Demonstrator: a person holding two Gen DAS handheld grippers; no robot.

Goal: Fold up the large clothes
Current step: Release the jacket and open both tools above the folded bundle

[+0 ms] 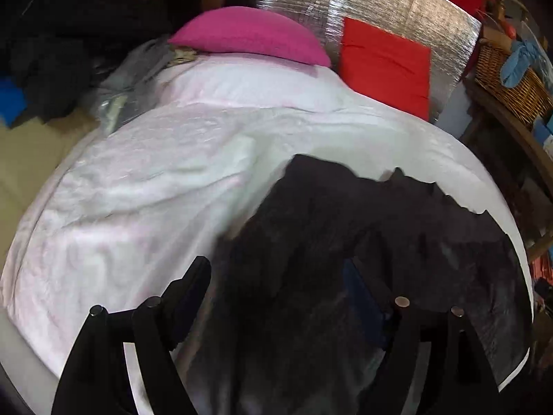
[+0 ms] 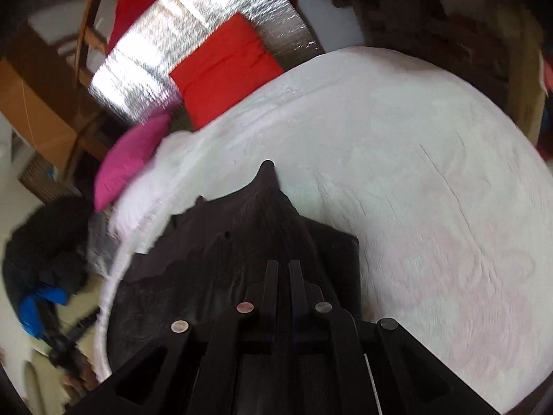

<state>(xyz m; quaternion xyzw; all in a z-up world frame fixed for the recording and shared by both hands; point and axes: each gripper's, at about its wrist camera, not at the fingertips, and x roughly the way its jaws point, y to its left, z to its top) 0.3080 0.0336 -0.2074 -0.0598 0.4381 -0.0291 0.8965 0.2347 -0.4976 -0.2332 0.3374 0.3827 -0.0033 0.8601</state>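
Left wrist view: left gripper (image 1: pixel 276 276) held above the bed (image 1: pixel 145 180), jaws spread wide, nothing pinched between them. Dark garment (image 1: pixel 363 228) spread flat on the white cover, filling the lower right of the picture and running under the open jaws. Ragged upper edge of the cloth lying against the white cover. Pink pillow (image 1: pixel 252 36) at the head of the bed, red cushion (image 1: pixel 385 64) just beside it against a silver foil panel (image 1: pixel 397 3). Heap of dark clothes (image 1: pixel 52 45) off the bed at upper left; wicker basket (image 1: pixel 511 83) at right (picture blurred, fine detail lost).

Right wrist view: right gripper (image 2: pixel 283 266) over the same dark garment (image 2: pixel 249 228), jaws narrowly parted. Cloth directly beneath and ahead of the tips, rising to a peak (image 2: pixel 268 169) beyond them; grip on the cloth cannot be told. Garment near the left edge of the bed (image 2: pixel 432 159), white cover bare to the right. Pink pillow (image 2: pixel 128 162), red cushion (image 2: pixel 221 69) and foil panel (image 2: pixel 193 24) at upper left.
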